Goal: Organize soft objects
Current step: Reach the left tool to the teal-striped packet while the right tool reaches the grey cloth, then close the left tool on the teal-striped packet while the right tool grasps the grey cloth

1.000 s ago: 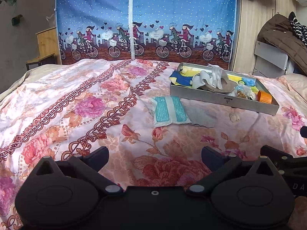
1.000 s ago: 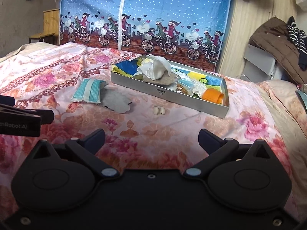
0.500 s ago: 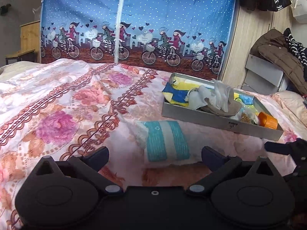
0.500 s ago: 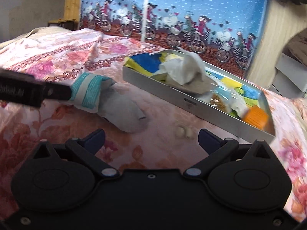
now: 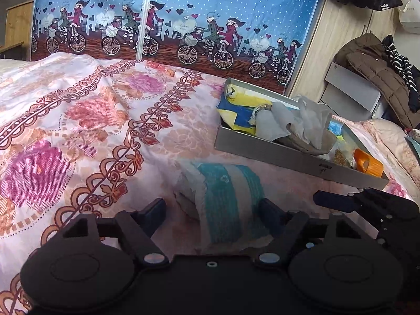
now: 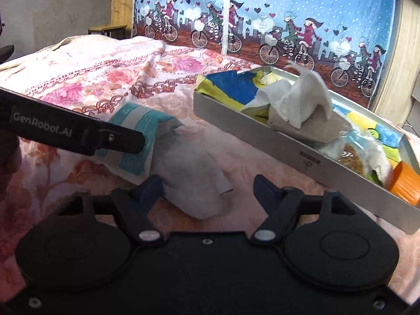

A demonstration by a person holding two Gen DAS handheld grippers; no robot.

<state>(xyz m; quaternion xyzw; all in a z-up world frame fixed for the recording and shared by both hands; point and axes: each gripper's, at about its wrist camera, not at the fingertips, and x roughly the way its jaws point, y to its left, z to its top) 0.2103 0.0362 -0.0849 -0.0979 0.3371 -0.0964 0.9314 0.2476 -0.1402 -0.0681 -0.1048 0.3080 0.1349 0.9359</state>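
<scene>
A teal-and-white soft pack (image 5: 228,199) lies on the floral bedspread between the fingers of my left gripper (image 5: 212,214). Its jaws are closing; the right finger is at the pack's edge and the left one stands clear. A pale grey soft cloth (image 6: 194,181) lies beside the pack (image 6: 141,123), between the fingers of my right gripper (image 6: 207,191). Those jaws are closing too and do not pinch the cloth. Behind both stands a silver tray (image 5: 288,155) holding a blue-yellow cloth, white tissue (image 6: 302,99) and an orange thing (image 6: 404,183).
The left gripper's finger (image 6: 78,131) reaches across the pack in the right wrist view; the right gripper (image 5: 367,204) shows at the right of the left wrist view. A cyclist-print curtain (image 5: 183,26) hangs behind the bed. A brown coat (image 5: 372,71) lies on a white cabinet.
Both grippers came forward and down onto the bed. The pack now lies between the left fingers and the grey cloth between the right ones. Both pairs of fingers stand closer together.
</scene>
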